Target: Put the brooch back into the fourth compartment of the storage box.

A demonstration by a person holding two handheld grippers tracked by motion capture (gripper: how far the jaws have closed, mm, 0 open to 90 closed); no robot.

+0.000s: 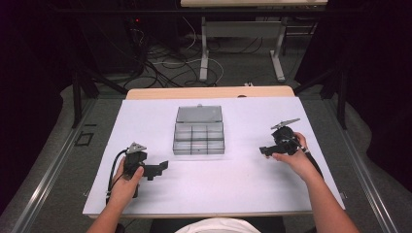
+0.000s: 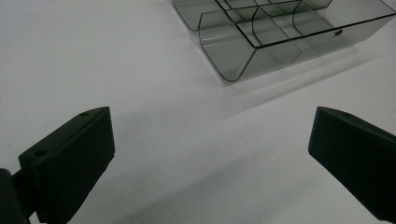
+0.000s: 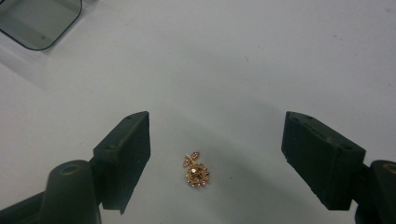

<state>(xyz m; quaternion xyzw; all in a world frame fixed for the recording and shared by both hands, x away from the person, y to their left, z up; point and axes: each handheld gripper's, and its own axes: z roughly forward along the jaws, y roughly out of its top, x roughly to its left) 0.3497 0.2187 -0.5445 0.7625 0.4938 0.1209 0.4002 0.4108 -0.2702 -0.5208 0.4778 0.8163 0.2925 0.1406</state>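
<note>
While the white worktop [image 1: 233,189] is spreading out under me, I am holding one gripper in each hand above it. The clear compartment box [image 1: 199,138] is sitting at the middle of the worktop with its lid lying open flat behind it, and it is lying between my two hands, well apart from both. My left gripper [image 1: 156,169] is hovering near the front left, its fingers [image 2: 70,163] standing wide apart over bare surface and pointing toward the box's near corner [image 2: 233,60]. My right gripper [image 1: 265,150] is hanging off to the right of the box, its fingers [image 3: 123,154] also spread wide, gripping nothing. Between them, lying flat on the worktop and touching neither finger, is resting a small gold pendant [image 3: 197,171] with a round, spiky rim.
</note>
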